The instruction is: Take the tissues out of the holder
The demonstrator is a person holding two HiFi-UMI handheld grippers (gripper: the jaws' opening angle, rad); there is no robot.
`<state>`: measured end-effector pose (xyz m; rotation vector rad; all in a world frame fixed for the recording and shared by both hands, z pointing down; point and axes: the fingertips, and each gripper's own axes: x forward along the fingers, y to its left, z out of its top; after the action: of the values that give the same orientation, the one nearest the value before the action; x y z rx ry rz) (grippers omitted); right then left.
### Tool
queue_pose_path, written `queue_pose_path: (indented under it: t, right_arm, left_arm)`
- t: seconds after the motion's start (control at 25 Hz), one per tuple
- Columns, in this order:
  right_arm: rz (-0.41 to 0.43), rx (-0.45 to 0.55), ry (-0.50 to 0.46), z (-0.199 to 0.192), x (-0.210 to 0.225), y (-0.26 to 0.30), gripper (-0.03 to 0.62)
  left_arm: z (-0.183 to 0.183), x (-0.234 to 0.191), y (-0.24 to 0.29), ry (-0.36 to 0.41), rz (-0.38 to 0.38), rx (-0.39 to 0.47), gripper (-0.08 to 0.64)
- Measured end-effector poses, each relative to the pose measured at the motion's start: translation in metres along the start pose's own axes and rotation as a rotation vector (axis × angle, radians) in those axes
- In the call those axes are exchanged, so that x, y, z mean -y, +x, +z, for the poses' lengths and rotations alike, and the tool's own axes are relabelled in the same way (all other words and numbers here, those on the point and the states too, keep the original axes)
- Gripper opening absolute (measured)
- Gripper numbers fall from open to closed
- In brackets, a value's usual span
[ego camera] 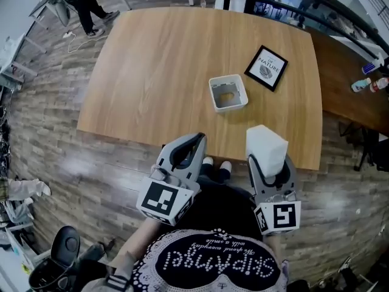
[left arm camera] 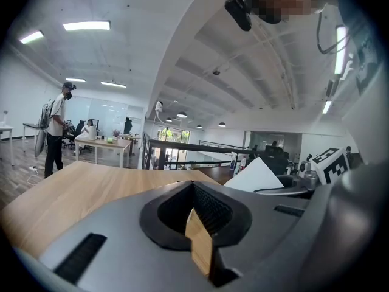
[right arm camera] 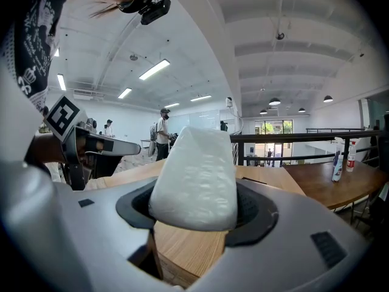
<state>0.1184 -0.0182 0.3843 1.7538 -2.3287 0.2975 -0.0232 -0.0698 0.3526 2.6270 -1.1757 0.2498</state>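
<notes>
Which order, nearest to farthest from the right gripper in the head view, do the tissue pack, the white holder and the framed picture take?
1. Tissue pack, held between the right gripper's jaws.
2. White holder, ahead, mid-table.
3. Framed picture, beyond it, farther right.

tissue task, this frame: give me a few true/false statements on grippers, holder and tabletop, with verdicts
1. The right gripper is closed on the white tissue pack. True.
2. The tissue pack sits inside the holder. False: the holder looks empty, and the pack is up in the right gripper near the table's front edge.
3. The left gripper grips the holder. False: its jaws are together on nothing, well short of the holder.
4. A framed picture lies on the table beside the holder. True.
</notes>
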Motion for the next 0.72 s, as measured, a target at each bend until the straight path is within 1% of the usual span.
queue_pose_path:
  t: [0.12,0.28,0.52,0.72]
  right_arm:
    - [0.004,0.003,-0.008,0.002,-0.008,-0.002,0.288]
    - [0.017,-0.009,0.005,-0.002,-0.019,-0.005,0.288]
    - [0.021,-0.025,0.013,-0.006,-0.016,-0.004,0.288]
    - [0.018,-0.029,0.033,-0.007,-0.014,-0.004,0.289]
  left_arm:
    - [0.003,-0.010,-0.012,0.011,0.020,0.022,0.005]
    - [-0.003,-0.021,-0.026,0.050,0.046,-0.001,0.005]
    - [-0.003,-0.036,-0.028,0.048,0.083,0.001,0.005]
    - [-0.002,-0.041,-0.029,0.042,0.097,0.005,0.005]
